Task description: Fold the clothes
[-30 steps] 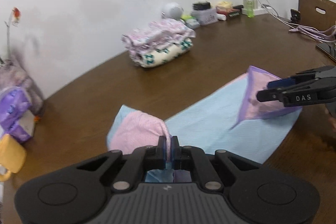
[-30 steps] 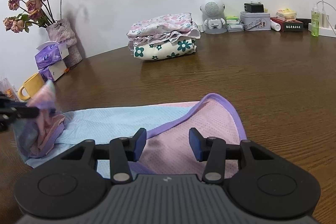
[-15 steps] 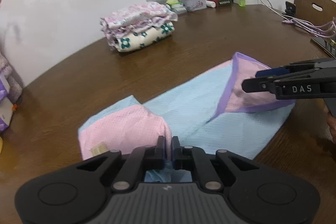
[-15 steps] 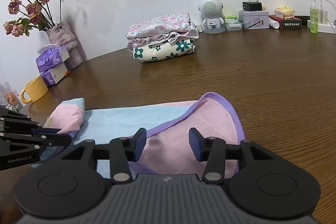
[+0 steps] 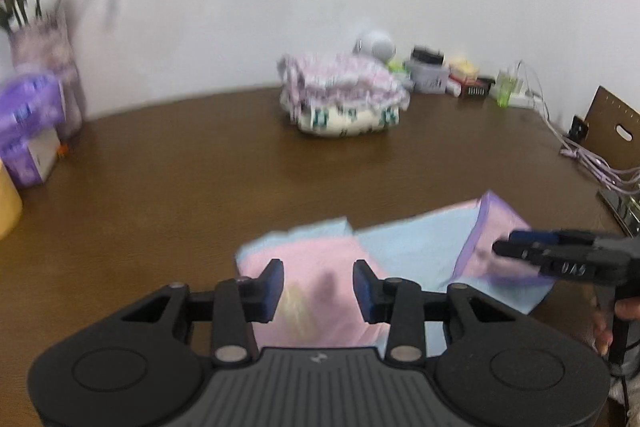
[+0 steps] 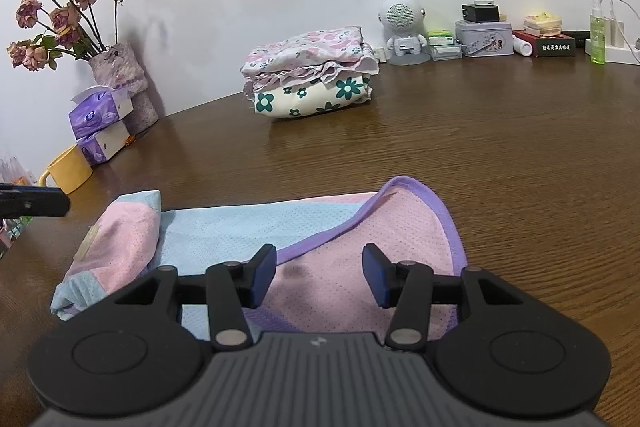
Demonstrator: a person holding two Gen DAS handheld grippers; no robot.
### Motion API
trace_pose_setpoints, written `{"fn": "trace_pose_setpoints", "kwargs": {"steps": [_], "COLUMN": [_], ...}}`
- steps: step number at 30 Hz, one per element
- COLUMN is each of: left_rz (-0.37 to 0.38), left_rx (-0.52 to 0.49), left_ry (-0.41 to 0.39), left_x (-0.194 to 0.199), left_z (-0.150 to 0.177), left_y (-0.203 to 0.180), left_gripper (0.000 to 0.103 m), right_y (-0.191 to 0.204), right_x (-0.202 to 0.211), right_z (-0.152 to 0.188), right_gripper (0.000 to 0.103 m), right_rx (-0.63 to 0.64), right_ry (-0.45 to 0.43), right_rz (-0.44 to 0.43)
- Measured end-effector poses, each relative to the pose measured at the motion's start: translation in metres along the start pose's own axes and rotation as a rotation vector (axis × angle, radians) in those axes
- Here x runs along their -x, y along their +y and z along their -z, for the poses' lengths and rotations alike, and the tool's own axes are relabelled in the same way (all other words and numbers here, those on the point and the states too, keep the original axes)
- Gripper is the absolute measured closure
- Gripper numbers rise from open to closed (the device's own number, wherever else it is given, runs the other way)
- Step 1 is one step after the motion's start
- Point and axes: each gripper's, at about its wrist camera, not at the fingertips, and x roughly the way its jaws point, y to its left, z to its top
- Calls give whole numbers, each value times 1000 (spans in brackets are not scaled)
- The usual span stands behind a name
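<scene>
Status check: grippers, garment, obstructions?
Left gripper open, over the folded pink end. Right gripper open, over the purple-trimmed flap. Garment flat on table, neither end held. Nothing blocking; folded stack well back.

my right gripper (image 6: pixel 319 275) is matt black plastic with ribbed grey housing and blue rubbery pads. the garment (image 6: pixel 256 239) under it is perforated mesh cloth, pink and blue. the table (image 6: pixel 500 155) is glossy grained wood.
</scene>
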Motion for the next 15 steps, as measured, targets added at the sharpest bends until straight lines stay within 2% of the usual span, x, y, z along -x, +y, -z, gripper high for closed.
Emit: {"fn": "trace_pose_setpoints", "kwargs": {"steps": [5,8,10,11,13,15], "left_rz": [74,56,36,34,42,44], "left_rx": [-93,-203,-237,-212,-102,34], "left_ry": [40,52,54,40,-1,-28], "left_x": [-10,-14,-14,-8,6,17], "left_z": [16,29,34,36,32,29], "left_y": [-20,-45,-55,-52,-32,-5], "left_gripper": [68,66,66,66,65,55], "right_y": [0,1,1,1,1,1], "right_x": [0,0,0,0,0,0], "right_z": [0,0,0,0,0,0], "right_gripper": [54,55,54,55,54,54], "right_rx": [0,0,0,0,0,0], "right_ry": [0,0,0,0,0,0], "right_rz": [0,-1,-1,-1,-1,-1]}}
